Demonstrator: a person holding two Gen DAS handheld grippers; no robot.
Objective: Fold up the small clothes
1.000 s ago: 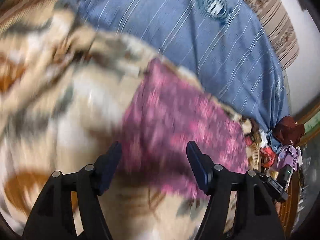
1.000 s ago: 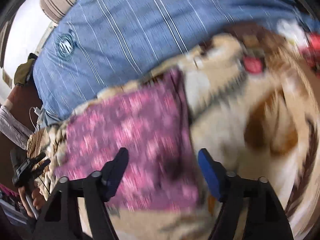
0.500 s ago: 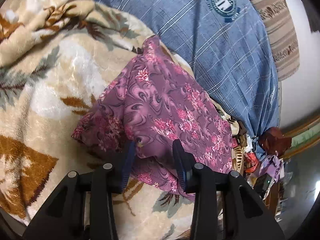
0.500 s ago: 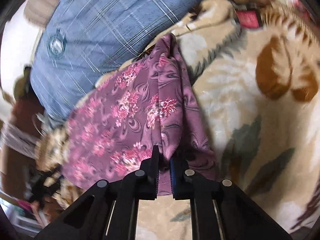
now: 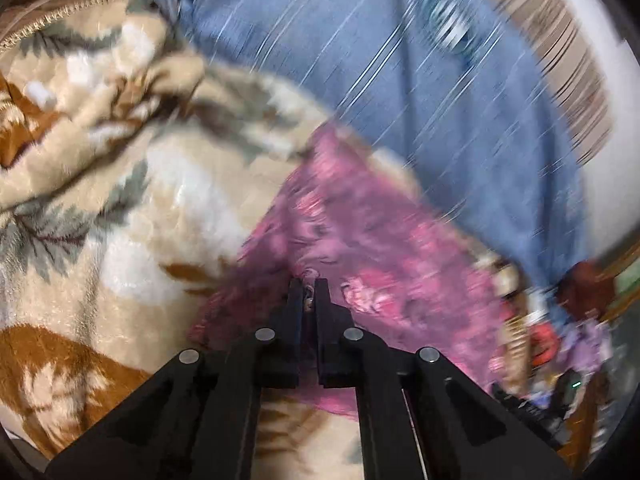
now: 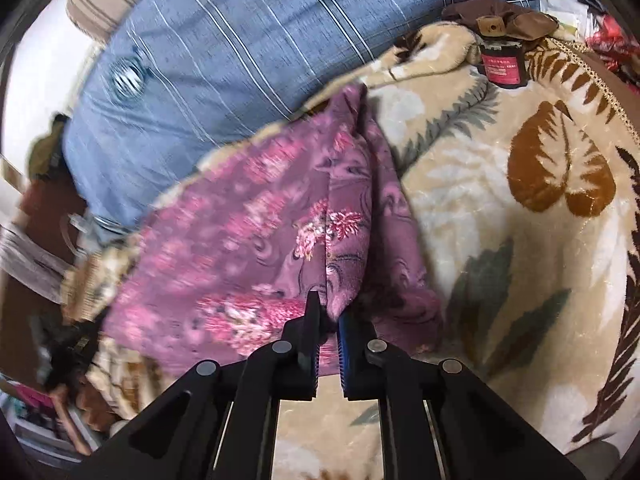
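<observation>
A small purple garment with pink flowers (image 5: 360,240) lies on a cream leaf-pattern blanket (image 5: 120,220). My left gripper (image 5: 308,286) is shut on the garment's near edge, pinching a fold. In the right wrist view the same garment (image 6: 260,220) is lifted into a ridge, and my right gripper (image 6: 328,312) is shut on its near edge. The left wrist view is blurred by motion.
A blue striped cloth with a round emblem (image 6: 224,52) lies beyond the garment. A small dark jar with a red label (image 6: 502,68) and a brown cloth (image 6: 496,12) sit at the blanket's far right. Clutter (image 5: 560,340) lies at the bed's edge.
Both grippers were open above the garment a second ago. The right one shut on it first; the left one has now shut on its edge too, and both views have shifted.
</observation>
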